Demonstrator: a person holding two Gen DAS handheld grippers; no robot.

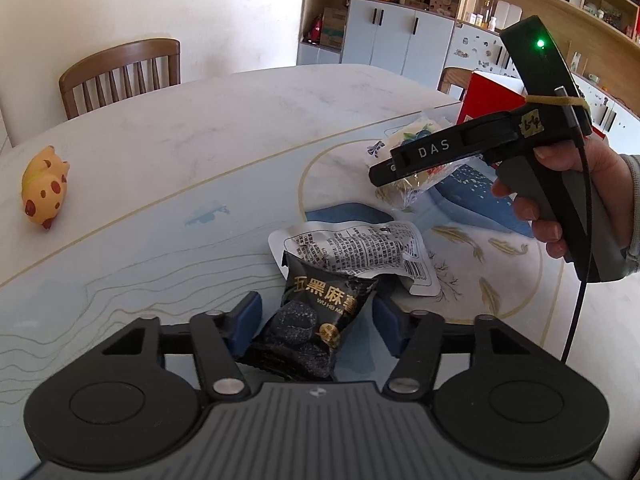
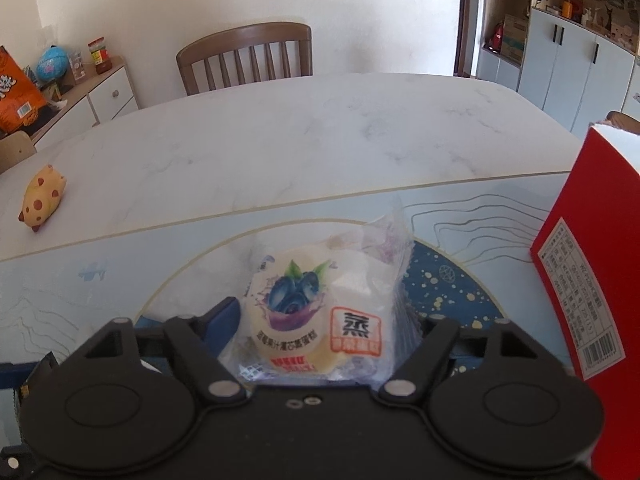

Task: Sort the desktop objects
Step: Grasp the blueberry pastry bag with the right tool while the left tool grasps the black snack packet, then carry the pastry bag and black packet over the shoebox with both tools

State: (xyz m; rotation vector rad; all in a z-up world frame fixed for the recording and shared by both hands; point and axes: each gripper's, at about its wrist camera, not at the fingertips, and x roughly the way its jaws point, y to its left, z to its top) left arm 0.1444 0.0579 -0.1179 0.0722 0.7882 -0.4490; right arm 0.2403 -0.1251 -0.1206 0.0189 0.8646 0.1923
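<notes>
Here the left tongs (image 1: 316, 320) straddle a small black crinkled foil snack packet with gold lettering (image 1: 320, 316); their blue pads (image 1: 246, 316) flank it at nine and three o'clock, but whether they already press it I cannot tell. The right tongs (image 2: 320, 332) likewise bracket a clear plastic-wrapped round cake with a blueberry picture (image 2: 298, 312), again with contact unclear. Both packets lie on the pale illustrated mat covering the near part of the white marble-look bench (image 2: 320, 132). The likeliest trouble, as I judge it, is slippage: the foil is puffy and slick, so a pinch on a corner could squirt it out, and the cake's loose wrapper may bunch so the tongs catch film alone and the cake sags or drops. The black packet also overlaps a flat silver-white printed sachet (image 1: 352, 252) at its twelve o'clock, which could be dragged along. A tall red cardboard box with a white label (image 2: 580, 280) stands close at three o'clock of the cake and could be knocked by a swing that way. In the left view the right tongs and the person's hand (image 1: 560, 196) sit at two o'clock, near enough to collide. A yellow spotted toy animal (image 1: 42, 188) lies well apart at ten o'clock, and a brown wooden chair (image 2: 248, 56) stands behind the bench.
</notes>
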